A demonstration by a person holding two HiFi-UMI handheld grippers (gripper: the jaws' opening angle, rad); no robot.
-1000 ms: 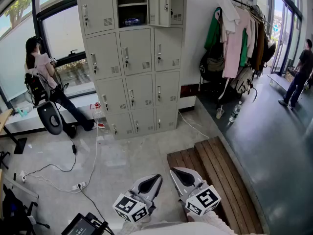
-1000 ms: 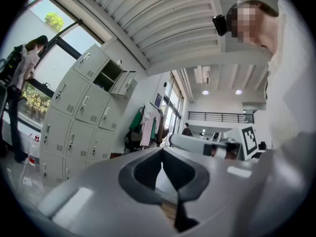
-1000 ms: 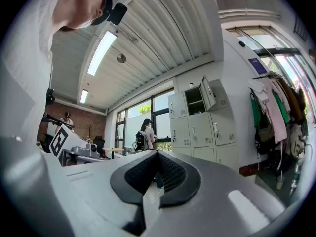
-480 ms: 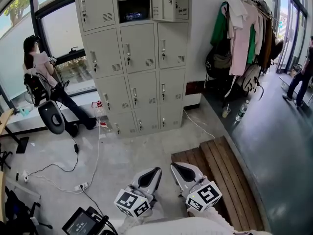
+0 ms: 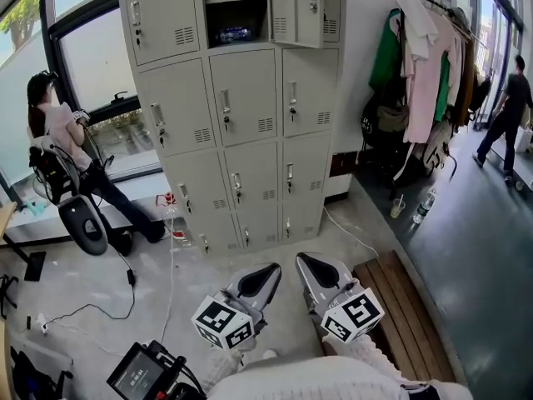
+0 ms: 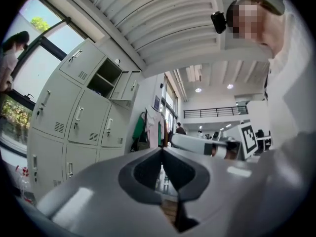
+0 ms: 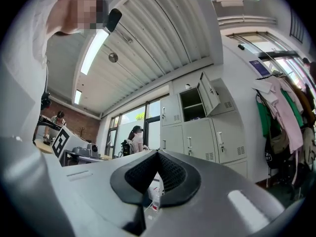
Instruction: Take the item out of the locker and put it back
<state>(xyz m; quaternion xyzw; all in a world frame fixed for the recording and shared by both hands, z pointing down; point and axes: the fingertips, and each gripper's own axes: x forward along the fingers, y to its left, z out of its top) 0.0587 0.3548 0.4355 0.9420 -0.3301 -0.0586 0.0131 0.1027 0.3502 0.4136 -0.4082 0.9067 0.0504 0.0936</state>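
Observation:
A grey bank of lockers [image 5: 241, 132] stands ahead. One top compartment [image 5: 233, 11] is open, its door [image 5: 296, 7] swung to the right. A small dark blue item [image 5: 233, 33] lies on that compartment's floor. Both grippers hang low in front of my body, far short of the lockers. My left gripper [image 5: 271, 268] is shut and holds nothing; its tips meet in the left gripper view [image 6: 162, 150]. My right gripper [image 5: 301, 259] is likewise shut and empty [image 7: 157, 152]. The open compartment [image 7: 190, 104] also shows in the right gripper view.
A person [image 5: 58, 132] sits by the window at the left, beside a dark stand [image 5: 83, 223]. Cables [image 5: 125, 298] trail over the floor. A device with a screen [image 5: 137, 377] lies at the bottom left. A wooden platform [image 5: 408, 315], bottles [image 5: 422, 205], a clothes rack [image 5: 420, 65] and a walking person [image 5: 504, 119] are at the right.
The lockers have come nearer and larger in view. Both grippers keep their low place and stay shut. The person at the far right has walked on.

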